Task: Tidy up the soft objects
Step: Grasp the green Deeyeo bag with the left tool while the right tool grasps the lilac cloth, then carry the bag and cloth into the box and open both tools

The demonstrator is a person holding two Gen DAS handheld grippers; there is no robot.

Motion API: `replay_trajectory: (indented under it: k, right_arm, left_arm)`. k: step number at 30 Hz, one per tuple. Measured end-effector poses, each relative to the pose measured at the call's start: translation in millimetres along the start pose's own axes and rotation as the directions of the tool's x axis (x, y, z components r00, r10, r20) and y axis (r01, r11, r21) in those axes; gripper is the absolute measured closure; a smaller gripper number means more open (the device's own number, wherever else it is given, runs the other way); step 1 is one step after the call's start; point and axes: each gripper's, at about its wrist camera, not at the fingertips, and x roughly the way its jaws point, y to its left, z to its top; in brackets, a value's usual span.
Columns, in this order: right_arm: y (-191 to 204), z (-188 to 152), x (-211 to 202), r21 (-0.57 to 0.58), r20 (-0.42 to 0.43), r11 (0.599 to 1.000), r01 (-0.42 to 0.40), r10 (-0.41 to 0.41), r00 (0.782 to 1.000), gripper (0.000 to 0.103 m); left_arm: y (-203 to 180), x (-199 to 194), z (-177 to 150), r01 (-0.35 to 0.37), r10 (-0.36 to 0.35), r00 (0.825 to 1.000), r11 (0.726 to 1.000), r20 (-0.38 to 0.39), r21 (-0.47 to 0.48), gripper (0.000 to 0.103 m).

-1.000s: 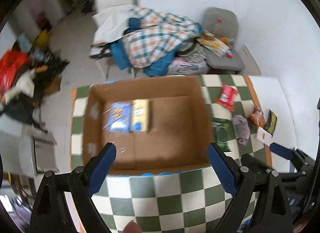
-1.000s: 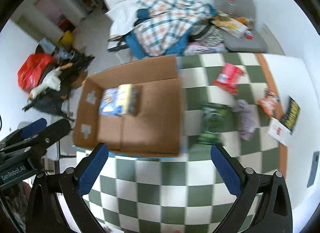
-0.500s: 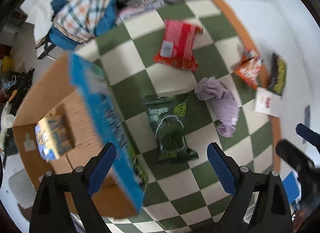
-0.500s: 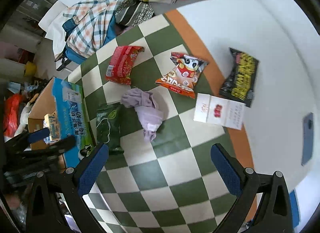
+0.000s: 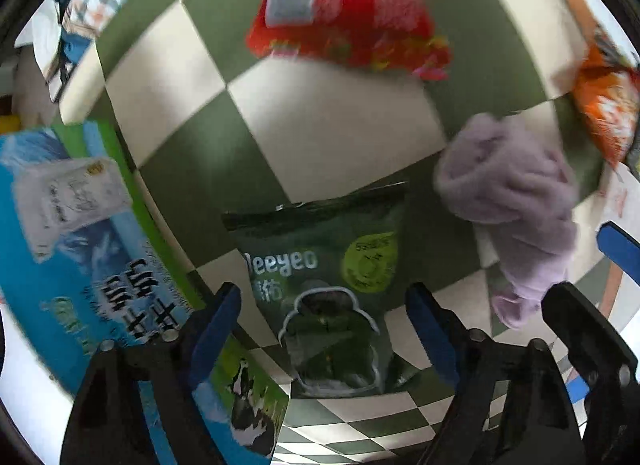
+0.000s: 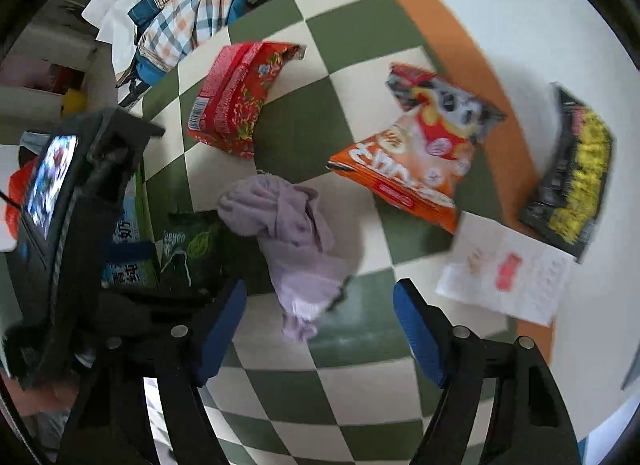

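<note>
Left wrist cam first: my left gripper (image 5: 324, 329) is spread wide with nothing in it, and the dark green snack bag (image 5: 336, 293) lies flat on the checkered cloth (image 5: 320, 121) right between the blue fingers (image 5: 214, 325). The blue carton (image 5: 80, 249) with the cow print sits just beside the left finger. The lilac cloth (image 5: 516, 201), all crumpled, lies to the right of the green bag, near it but I can't tell if they touch. A red pack (image 5: 340, 5) is farther up, pretty blurry, and an orange bag (image 5: 604, 105) peeks in at the right edge.

Right wrist cam: my right gripper (image 6: 320, 329) is also wide open and empty, and the bottom end of the lilac cloth (image 6: 292, 225) reaches down between its fingers. The green bag (image 6: 192, 249) touches the cloth's left side. Beyond sit the red pack (image 6: 236, 97), the orange bag (image 6: 420, 157), a black-and-yellow packet (image 6: 572, 177) and a white paper (image 6: 508, 269). Plaid clothes (image 6: 180, 17) are piled off the far edge.
</note>
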Motion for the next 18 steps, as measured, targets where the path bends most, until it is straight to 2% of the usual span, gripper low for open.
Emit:
replay_trajectory:
  k: [1,3,4,5,7,9,15,18]
  right_arm:
    - [0,4,9,-0.002,-0.024,1.0,-0.01,0.01,1.0,0.024]
    - [-1,10,26,0.001,-0.069,0.999,-0.033,0.033,0.997,0.028]
    - [-1,12,35,0.001,-0.087,0.999,-0.033,0.033,0.996,0.032]
    - [0,12,42,-0.006,-0.1,1.0,-0.026,0.025,0.995,0.043]
    - [2,12,43,-0.019,-0.082,1.0,-0.021,0.019,0.996,0.058]
    - [-1,8,42,-0.013,-0.078,1.0,0.003,-0.004,0.997,0.058]
    - [-25,-17,34,0.05,-0.076,0.998,0.027,-0.023,0.997,0.058]
    - [-28,-25,26,0.068,-0.064,0.997,0.029,-0.025,0.998,0.058]
  left_arm:
    - [2,6,-1,0.007,-0.007,1.0,1.0,-0.014,-0.007,0.031]
    - [5,8,-2,0.041,-0.041,0.999,0.999,-0.013,-0.018,0.035]
    - [5,9,-3,0.054,-0.054,0.998,0.998,-0.013,-0.014,0.041]
    - [4,9,-6,0.072,-0.072,0.997,0.997,-0.013,-0.011,0.045]
    - [3,8,-8,0.067,-0.067,0.998,0.998,-0.005,-0.011,0.054]
    - [1,6,-11,0.095,-0.095,0.996,0.995,0.001,-0.018,0.067]
    - [-15,0,-26,0.104,-0.105,0.993,0.994,0.052,0.014,0.069]
    - [-26,-4,-39,0.131,-0.133,0.988,0.991,0.075,0.025,0.069]
